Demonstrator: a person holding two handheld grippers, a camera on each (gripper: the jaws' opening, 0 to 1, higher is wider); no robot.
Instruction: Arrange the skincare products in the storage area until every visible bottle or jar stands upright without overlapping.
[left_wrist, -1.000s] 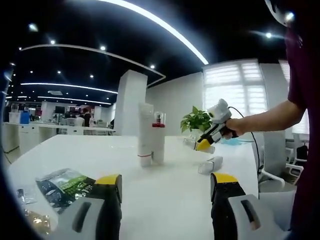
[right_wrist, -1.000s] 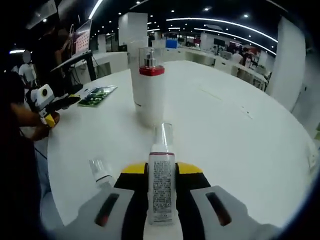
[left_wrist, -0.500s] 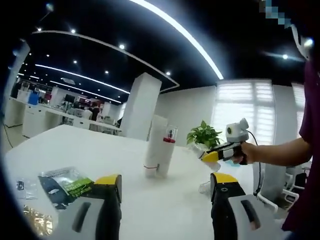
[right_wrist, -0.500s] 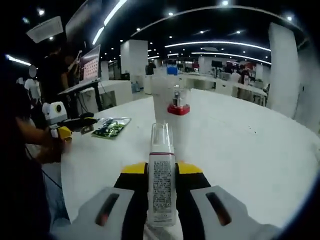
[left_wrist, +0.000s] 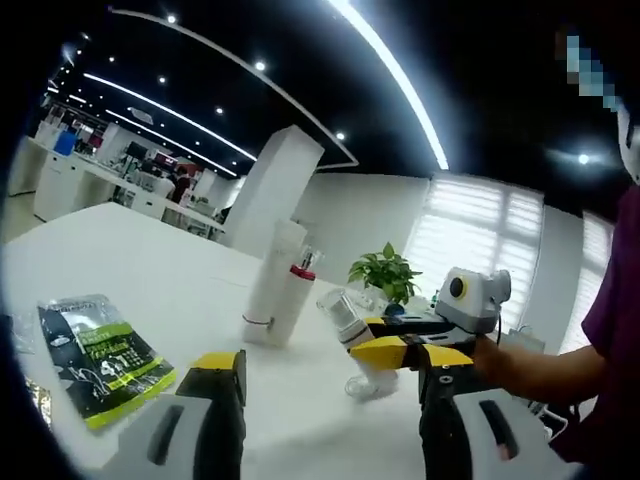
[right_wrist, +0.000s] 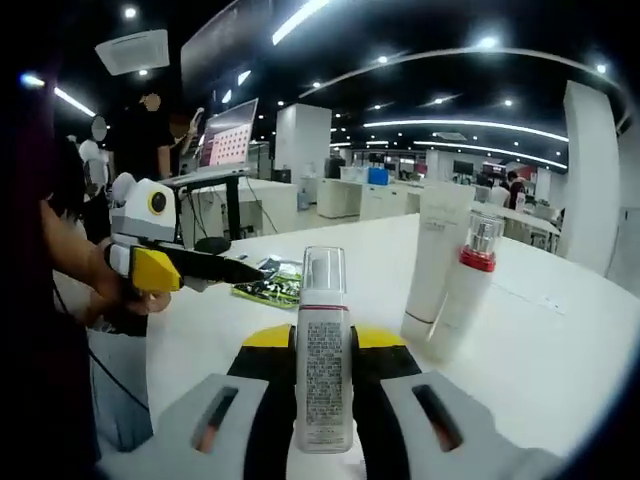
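My right gripper is shut on a white pump bottle with a clear cap, held up off the white table. In the left gripper view that bottle and the right gripper sit close in front, right of centre. A tall white tube and a bottle with a red collar stand upright side by side, as do the tube and red-collared bottle in the right gripper view. A small bottle lies on its side. My left gripper is open and holds nothing.
A green sachet lies flat at the near left of the table, and the same sachet lies beyond the left gripper. A potted plant stands at the far side. People and desks fill the background.
The right gripper has carried the clear-capped bottle towards the left gripper and now hangs close in front of it. Both cameras have swung; the standing tube and red-collared bottle stay put.
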